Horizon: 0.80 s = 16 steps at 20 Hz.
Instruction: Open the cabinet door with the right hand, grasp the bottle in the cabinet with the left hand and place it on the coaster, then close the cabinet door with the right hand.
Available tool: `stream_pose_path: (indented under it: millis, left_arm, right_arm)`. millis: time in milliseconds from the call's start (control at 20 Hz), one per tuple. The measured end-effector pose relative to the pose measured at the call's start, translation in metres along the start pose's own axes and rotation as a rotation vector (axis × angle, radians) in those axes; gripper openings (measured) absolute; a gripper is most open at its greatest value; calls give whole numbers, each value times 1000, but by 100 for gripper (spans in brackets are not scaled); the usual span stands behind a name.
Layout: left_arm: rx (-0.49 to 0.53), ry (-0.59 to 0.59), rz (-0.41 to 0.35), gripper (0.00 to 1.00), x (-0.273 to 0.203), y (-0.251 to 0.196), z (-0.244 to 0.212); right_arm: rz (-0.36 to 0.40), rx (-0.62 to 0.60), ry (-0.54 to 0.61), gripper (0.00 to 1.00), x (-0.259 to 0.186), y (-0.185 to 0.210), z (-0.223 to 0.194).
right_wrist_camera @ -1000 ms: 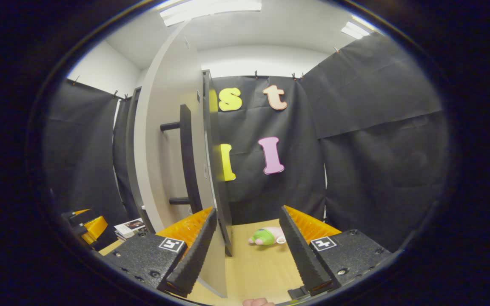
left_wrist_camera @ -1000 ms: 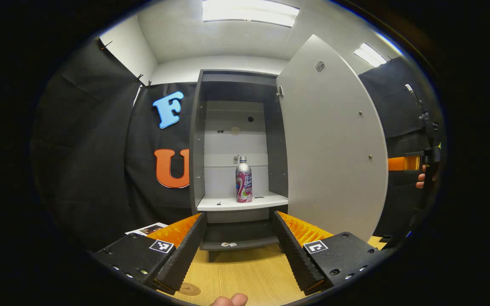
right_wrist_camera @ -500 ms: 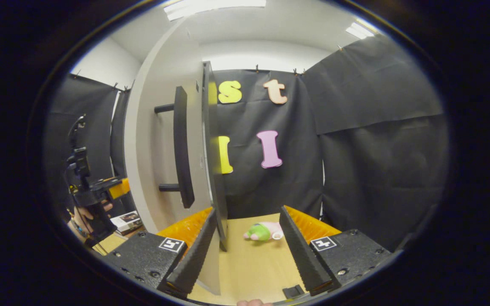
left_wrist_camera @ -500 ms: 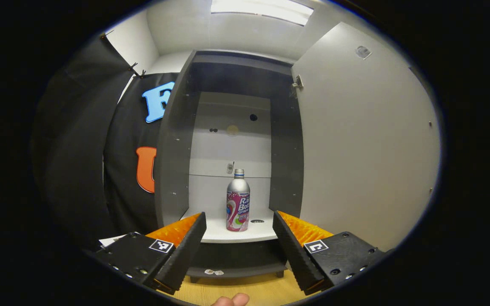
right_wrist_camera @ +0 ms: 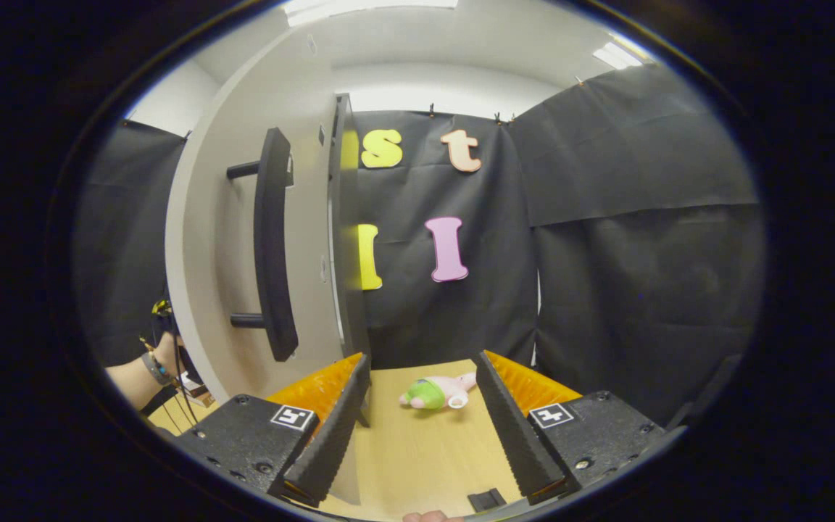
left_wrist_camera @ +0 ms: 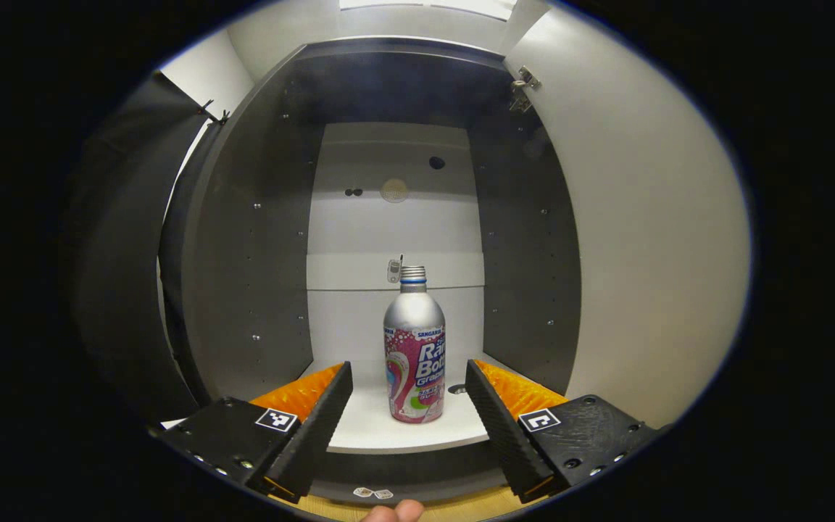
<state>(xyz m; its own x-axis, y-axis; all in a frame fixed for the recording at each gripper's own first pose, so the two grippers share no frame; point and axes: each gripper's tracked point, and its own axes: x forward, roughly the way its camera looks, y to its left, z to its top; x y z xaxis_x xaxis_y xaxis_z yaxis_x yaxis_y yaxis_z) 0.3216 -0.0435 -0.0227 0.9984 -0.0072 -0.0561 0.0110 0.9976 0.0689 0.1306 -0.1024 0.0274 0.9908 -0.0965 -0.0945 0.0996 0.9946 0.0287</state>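
In the left gripper view a silver bottle (left_wrist_camera: 414, 348) with a pink label stands upright on the white shelf (left_wrist_camera: 367, 424) inside the dark cabinet (left_wrist_camera: 258, 239). My left gripper (left_wrist_camera: 409, 420) is open at the shelf's front edge; the bottle shows in the gap between its fingers, a little beyond their tips. The grey cabinet door (left_wrist_camera: 649, 239) hangs wide open on the right. In the right gripper view the same door (right_wrist_camera: 207, 239) with its black bar handle (right_wrist_camera: 272, 246) stands to the left. My right gripper (right_wrist_camera: 421, 424) is open beside the door's edge, holding nothing.
A pink and green plush toy (right_wrist_camera: 435, 393) lies on the wooden table (right_wrist_camera: 417, 457) ahead of the right gripper. A person's forearm with a wristband (right_wrist_camera: 143, 371) reaches behind the door at the left. A lower shelf (left_wrist_camera: 403, 486) sits under the white one.
My left gripper has moved forward to the cabinet, so the bottle looms larger between its fingers. The right gripper has drifted away from the door's edge, and the door now sits further left.
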Motion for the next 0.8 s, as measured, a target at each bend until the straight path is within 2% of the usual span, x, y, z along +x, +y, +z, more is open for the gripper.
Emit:
stream_pose_path:
  millis: [350, 800]
  left_arm:
    - [-14, -5, 10, 95, 44, 6, -4]
    - [-26, -9, -1, 95, 70, 0, -8]
  right_arm:
    - [-17, -7, 18, 93, 15, -2, -4]
    - [-26, -6, 36, 93, 25, -3, -9]
